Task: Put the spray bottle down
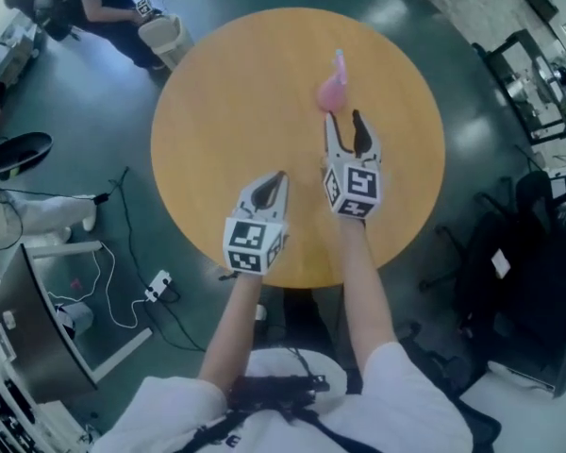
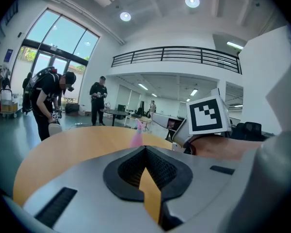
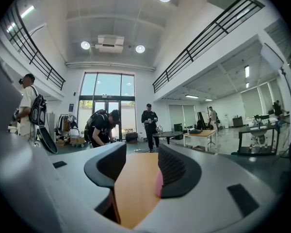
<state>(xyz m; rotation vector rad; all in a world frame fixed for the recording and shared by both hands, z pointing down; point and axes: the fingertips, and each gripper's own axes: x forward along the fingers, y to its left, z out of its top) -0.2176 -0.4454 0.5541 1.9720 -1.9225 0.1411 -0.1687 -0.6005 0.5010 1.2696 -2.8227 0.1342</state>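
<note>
A pink spray bottle (image 1: pixel 333 83) stands upright on the round wooden table (image 1: pixel 226 111), right of the middle. My right gripper (image 1: pixel 344 121) is open just behind it, its tips a little short of the bottle and nothing between the pads. In the right gripper view (image 3: pixel 140 154) only a pink sliver of the bottle (image 3: pixel 158 183) shows past the right jaw. My left gripper (image 1: pixel 278 179) hangs over the table's near part, jaws shut and empty. From the left gripper view (image 2: pixel 145 149) the bottle (image 2: pixel 137 135) stands far ahead and the right gripper's marker cube (image 2: pixel 208 115) sits to the right.
A person (image 1: pixel 94 3) bends beside a pale stool (image 1: pixel 165 36) beyond the table's far left edge. Cables and a power strip (image 1: pixel 158 286) lie on the floor at left. Black office chairs (image 1: pixel 509 253) stand at right. Other tables and people show in the distance.
</note>
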